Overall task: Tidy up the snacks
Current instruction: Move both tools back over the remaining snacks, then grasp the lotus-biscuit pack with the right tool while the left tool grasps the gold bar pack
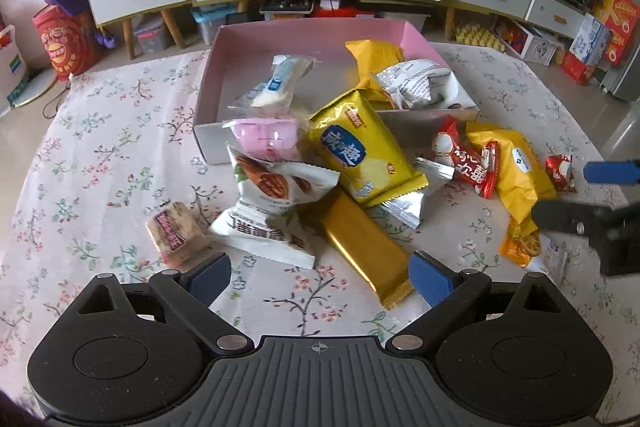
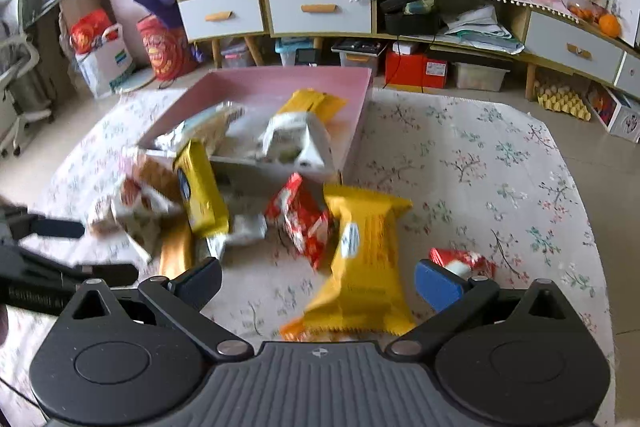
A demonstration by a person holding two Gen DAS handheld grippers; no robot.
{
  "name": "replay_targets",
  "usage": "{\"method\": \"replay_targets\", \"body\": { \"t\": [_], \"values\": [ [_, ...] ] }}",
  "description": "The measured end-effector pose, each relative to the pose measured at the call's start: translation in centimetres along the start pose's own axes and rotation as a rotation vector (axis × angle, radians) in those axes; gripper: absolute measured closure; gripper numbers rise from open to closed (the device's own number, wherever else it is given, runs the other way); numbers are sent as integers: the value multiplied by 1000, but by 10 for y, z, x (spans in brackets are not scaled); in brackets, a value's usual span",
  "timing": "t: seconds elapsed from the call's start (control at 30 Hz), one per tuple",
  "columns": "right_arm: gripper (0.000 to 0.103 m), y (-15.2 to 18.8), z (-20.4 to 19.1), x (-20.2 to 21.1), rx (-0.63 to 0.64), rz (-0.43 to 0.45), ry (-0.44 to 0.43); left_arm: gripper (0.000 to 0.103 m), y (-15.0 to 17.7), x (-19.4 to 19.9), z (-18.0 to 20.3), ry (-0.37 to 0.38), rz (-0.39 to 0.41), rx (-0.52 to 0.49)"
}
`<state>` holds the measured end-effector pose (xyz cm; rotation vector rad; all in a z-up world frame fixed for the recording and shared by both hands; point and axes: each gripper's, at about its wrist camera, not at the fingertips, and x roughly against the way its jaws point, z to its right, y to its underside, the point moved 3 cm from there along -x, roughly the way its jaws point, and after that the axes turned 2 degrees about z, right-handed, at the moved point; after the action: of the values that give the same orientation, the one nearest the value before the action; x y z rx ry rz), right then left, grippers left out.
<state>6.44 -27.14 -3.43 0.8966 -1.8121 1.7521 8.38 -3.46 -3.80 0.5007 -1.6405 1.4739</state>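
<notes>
The counter (image 1: 100,147) carries the pink box (image 1: 256,39), which already holds three snacks: a yellow pack (image 1: 376,57), a white pack (image 1: 416,83) and a pale bar (image 1: 276,83). About ten more lie heaped just outside the box's near wall, so most sorting looks undone. Left tool (image 1: 320,279) and right tool (image 2: 318,285) are both spread, empty, near that heap.
</notes>
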Motion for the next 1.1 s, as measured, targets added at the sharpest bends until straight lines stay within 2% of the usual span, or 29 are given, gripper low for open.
{"method": "replay_targets", "body": {
  "t": [0.27,0.43,0.57,0.7,0.93,1.0,1.1],
  "values": [
    [19,16,8,1,20,-18,28,6,6,-14,5,40,-18,66],
    [19,24,14,-6,8,-74,42,6,9,-24,10,53,-46,95],
    [19,29,17,-10,-4,-111,20,6,9,-29,14,69,-57,128],
    [19,35,17,-17,-21,-150,-8,7,7,-35,20,56,-60,131],
    [19,42,13,-24,31,-194,-26,9,6,-45,29,32,-52,136],
    [19,44,12,-26,41,-204,-31,12,7,-45,32,12,-46,117],
    [21,46,11,-28,55,-206,-26,24,9,-43,33,-23,-37,64]
  ]
}}
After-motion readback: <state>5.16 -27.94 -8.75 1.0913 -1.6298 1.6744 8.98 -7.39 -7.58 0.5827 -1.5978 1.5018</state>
